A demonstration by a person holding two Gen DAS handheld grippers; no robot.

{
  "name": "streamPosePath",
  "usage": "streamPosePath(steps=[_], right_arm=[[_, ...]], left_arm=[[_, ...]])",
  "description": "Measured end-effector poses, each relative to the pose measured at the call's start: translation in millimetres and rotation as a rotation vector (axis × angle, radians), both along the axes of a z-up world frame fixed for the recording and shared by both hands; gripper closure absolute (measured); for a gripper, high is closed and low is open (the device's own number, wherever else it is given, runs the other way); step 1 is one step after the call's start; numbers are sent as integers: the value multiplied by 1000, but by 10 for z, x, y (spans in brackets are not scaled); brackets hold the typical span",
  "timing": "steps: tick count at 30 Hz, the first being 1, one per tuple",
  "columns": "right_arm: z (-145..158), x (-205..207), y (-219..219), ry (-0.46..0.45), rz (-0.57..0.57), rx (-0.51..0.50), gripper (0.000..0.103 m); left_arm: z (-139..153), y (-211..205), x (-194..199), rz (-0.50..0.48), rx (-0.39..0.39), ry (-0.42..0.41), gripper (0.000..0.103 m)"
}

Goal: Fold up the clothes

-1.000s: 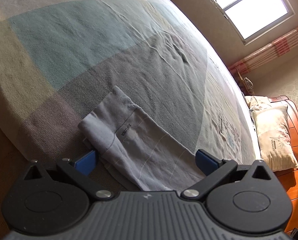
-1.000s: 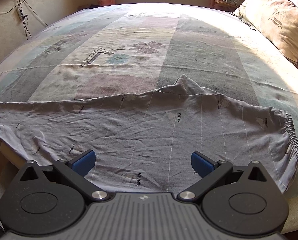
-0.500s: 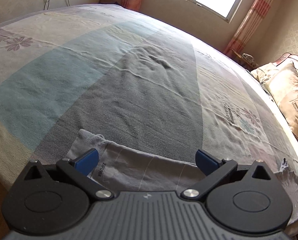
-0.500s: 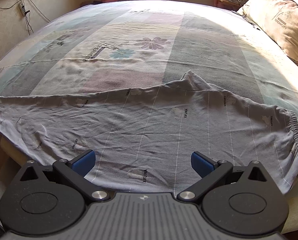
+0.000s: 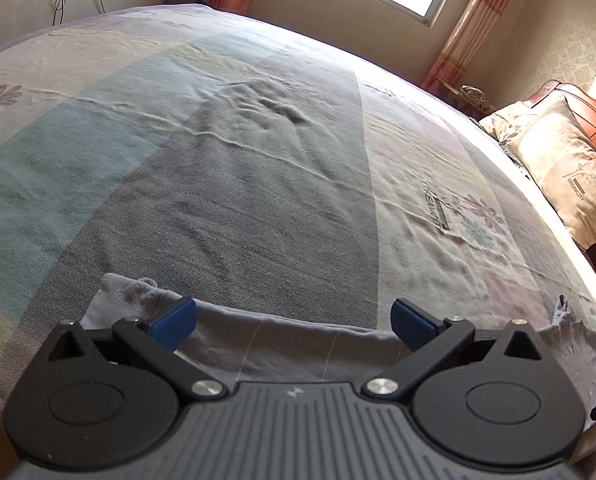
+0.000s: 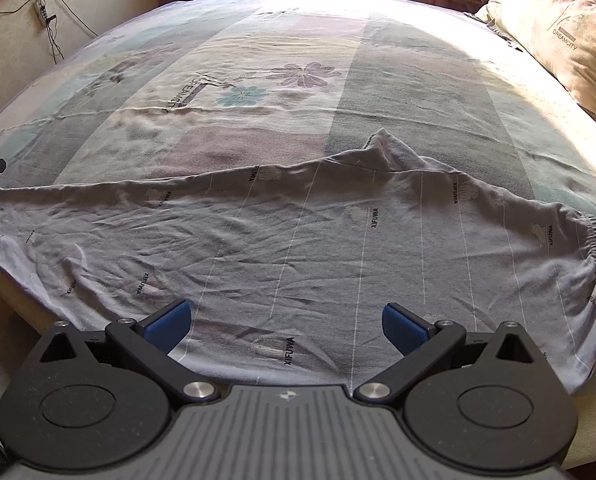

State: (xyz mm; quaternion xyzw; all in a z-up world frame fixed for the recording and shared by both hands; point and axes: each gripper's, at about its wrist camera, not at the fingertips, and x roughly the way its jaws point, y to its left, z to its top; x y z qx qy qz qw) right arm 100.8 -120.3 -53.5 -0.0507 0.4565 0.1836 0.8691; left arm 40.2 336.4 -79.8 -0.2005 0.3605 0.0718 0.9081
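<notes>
Grey pyjama trousers [image 6: 317, 248] lie flat along the near edge of the bed [image 6: 417, 80], long axis running sideways, elastic waistband toward the pillow [image 6: 565, 28], leg cuff away from it. Both left gripper [image 5: 294, 322] and right gripper [image 6: 286, 320] hover with fingers spread wide, gripping nothing.

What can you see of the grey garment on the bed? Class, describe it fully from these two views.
The grey garment looks like thin, soft cotton trousers, printed with fine pale lines and repeated XIFUWA lettering. It lies flat but wrinkled across the near edge of the bed, folded lengthwise, with a gathered elastic waistband at the right end and a peak of cloth at mid-length. Its left end hangs slightly off the bed's edge. Neither the left gripper nor the right gripper grips it; both are open above it.
</notes>
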Motion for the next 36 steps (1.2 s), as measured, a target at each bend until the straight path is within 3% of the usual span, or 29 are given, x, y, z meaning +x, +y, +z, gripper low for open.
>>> streamPosePath(steps=[3, 6, 10, 14, 17, 22, 24, 26, 31, 36], right_arm=[[-30, 22, 52, 5, 15, 7, 0], [-71, 42, 84, 10, 26, 11, 0], [-219, 65, 85, 28, 15, 5, 0], [-357, 83, 94, 43, 8, -6, 0], [-388, 53, 163, 30, 42, -68, 0], [-422, 16, 182, 3, 42, -87, 0], [-428, -5, 176, -12, 47, -85, 0], [-434, -27, 167, -27, 50, -81, 0], [-438, -47, 157, -41, 62, -80, 0], [-441, -47, 163, -44, 67, -83, 0]], left_arm=[[-167, -73, 8, -15, 28, 75, 1], [-123, -214, -51, -38, 84, 70, 1], [39, -570, -113, -155, 172, 64, 1], [-54, -851, -111, -244, 158, 100, 1], [-217, -912, -134, -232, 169, 123, 1], [-102, -1036, -149, -246, 229, 168, 1], [-75, -1111, -210, -291, 224, 148, 1], [-162, -1150, -254, -310, 202, 183, 1], [-165, -1265, -338, -314, 282, 224, 1], [-56, -1368, -238, -346, 266, 181, 1]])
